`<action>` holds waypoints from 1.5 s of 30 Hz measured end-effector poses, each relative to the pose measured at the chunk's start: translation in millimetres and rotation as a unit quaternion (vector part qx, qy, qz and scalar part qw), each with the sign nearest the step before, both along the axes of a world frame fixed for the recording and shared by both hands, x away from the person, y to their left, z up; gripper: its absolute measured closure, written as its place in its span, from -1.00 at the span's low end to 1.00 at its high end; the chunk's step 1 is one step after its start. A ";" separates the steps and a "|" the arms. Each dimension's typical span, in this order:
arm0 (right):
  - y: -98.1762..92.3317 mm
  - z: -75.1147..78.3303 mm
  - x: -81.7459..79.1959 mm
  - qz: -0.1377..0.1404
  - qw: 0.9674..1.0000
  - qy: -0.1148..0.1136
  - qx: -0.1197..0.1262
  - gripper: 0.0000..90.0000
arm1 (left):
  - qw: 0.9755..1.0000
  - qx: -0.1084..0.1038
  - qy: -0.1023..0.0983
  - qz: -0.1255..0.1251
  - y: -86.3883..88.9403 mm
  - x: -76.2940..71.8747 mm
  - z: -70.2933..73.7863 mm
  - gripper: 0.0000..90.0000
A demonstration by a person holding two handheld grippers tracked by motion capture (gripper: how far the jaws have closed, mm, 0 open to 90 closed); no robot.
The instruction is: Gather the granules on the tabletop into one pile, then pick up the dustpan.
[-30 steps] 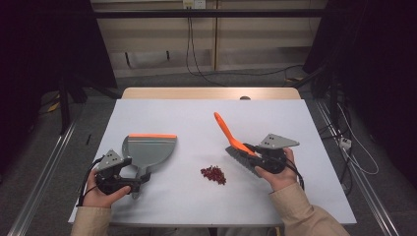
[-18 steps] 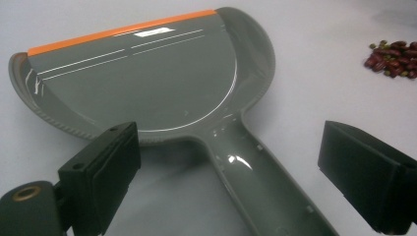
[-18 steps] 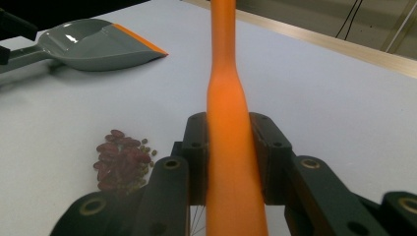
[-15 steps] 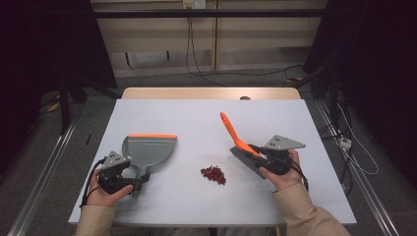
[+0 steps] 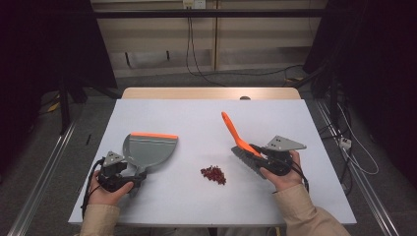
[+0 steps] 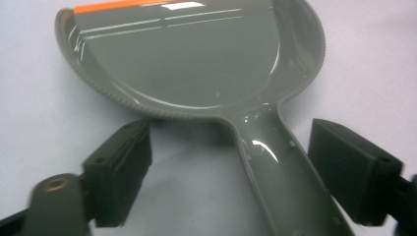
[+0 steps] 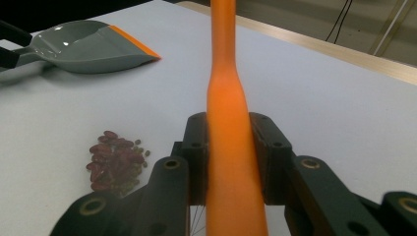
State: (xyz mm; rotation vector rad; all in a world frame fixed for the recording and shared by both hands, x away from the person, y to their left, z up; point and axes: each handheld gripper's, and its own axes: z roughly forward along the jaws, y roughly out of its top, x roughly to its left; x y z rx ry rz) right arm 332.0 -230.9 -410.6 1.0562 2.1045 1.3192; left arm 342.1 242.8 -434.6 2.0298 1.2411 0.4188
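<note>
A grey dustpan (image 5: 150, 147) with an orange lip lies flat on the white table (image 5: 196, 113), left of centre. Its handle (image 6: 280, 167) runs between the jaws of my left gripper (image 5: 130, 172). The jaws have just been closing, but gaps still show on both sides of the handle, so the gripper is open. My right gripper (image 5: 255, 153) is shut on the orange handle of a brush (image 7: 226, 98). The brush (image 5: 231, 130) slants up and to the left, with its dark bristles low beside the gripper. A small heap of red beans (image 5: 213, 174) lies between the two grippers.
The table's wooden far edge (image 5: 211, 92) borders a dark floor with cables. Bare white tabletop stretches behind the dustpan (image 7: 83, 46) and the beans (image 7: 114, 160). Both forearms come in from the near edge.
The left hand has shifted slightly towards the dustpan handle. The brush in the right gripper has shifted a little to the right, then held still.
</note>
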 end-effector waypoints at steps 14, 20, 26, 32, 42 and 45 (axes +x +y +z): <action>1.6 -1.0 0.3 -0.003 1.000 0.000 -0.004 0.59 | 0.999 0.029 0.042 0.007 -17.8 13.0 -4.8 0.03; 0.4 -1.9 0.1 -0.005 1.000 0.000 -0.005 0.59 | 0.999 0.031 0.040 0.012 -20.1 14.7 -5.4 0.37; -0.4 -0.7 0.5 -0.008 1.000 -0.003 0.001 0.59 | 0.999 0.025 0.033 0.008 -16.8 16.6 -4.6 0.40; -1.7 -0.3 0.5 -0.009 1.000 -0.002 0.004 0.59 | 1.000 0.013 0.025 -0.004 -11.9 15.5 -0.3 0.40; -2.2 0.2 1.2 -0.012 1.000 -0.001 0.006 0.59 | 0.997 0.001 0.011 -0.071 -15.0 4.9 16.3 0.40; -2.9 0.3 1.7 -0.014 1.000 0.000 0.006 0.59 | 0.995 -0.008 0.009 -0.098 -15.2 2.0 19.8 0.40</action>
